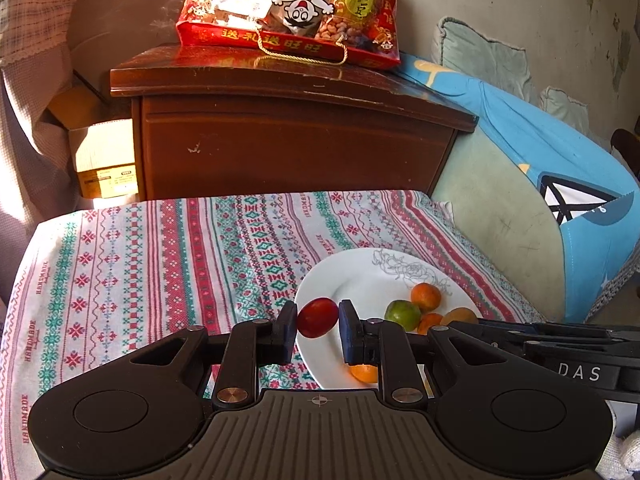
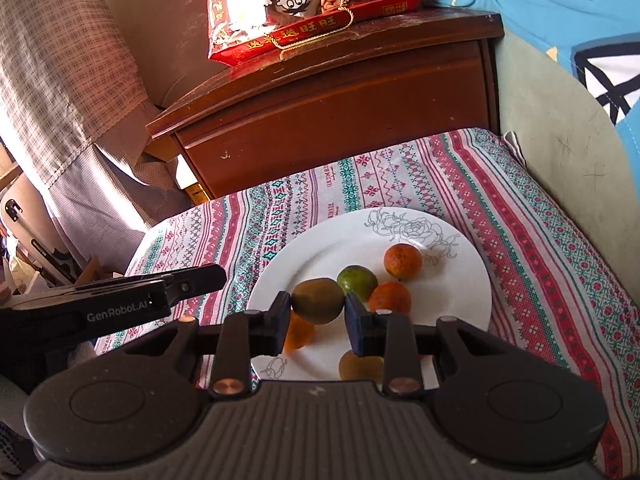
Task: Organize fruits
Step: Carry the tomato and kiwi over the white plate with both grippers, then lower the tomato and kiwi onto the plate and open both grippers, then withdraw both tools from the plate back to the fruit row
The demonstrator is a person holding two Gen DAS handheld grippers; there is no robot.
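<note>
**Two grippers, each clamped on a fruit above the plate**

In the left wrist view, we see the left gripper (image 1: 318, 326) closed on a red plum (image 1: 317, 317), its blue pads pressing the fruit from both sides. The plum hangs over the near left rim of the white plate (image 1: 360, 276), which lies ahead and to the right of the gripper on the patterned cloth (image 1: 160, 264) covering the bench. Beyond the right pad, on the plate, we make out a green citrus fruit (image 1: 402, 315), an orange mandarin (image 1: 426, 297) behind it and another orange fruit (image 1: 365, 373) below the pad. The right gripper's black body enters from the right edge. Farther ahead stands a brown wooden cabinet (image 1: 296, 136) with a red snack bag (image 1: 292, 8) on top.

In the right wrist view, we see the right gripper (image 2: 318, 314) clamped on a brownish-green kiwi (image 2: 318, 300), held above the plate's (image 2: 460, 292) near half. Just past the kiwi, the green citrus fruit (image 2: 357, 283) sits with two mandarins (image 2: 403, 261) to its right. One orange fruit (image 2: 298, 334) shows under the left pad and a second kiwi (image 2: 360, 366) under the right pad. The left gripper's black arm (image 2: 120, 300) reaches in from the left, over the cloth (image 2: 540, 260).
</note>
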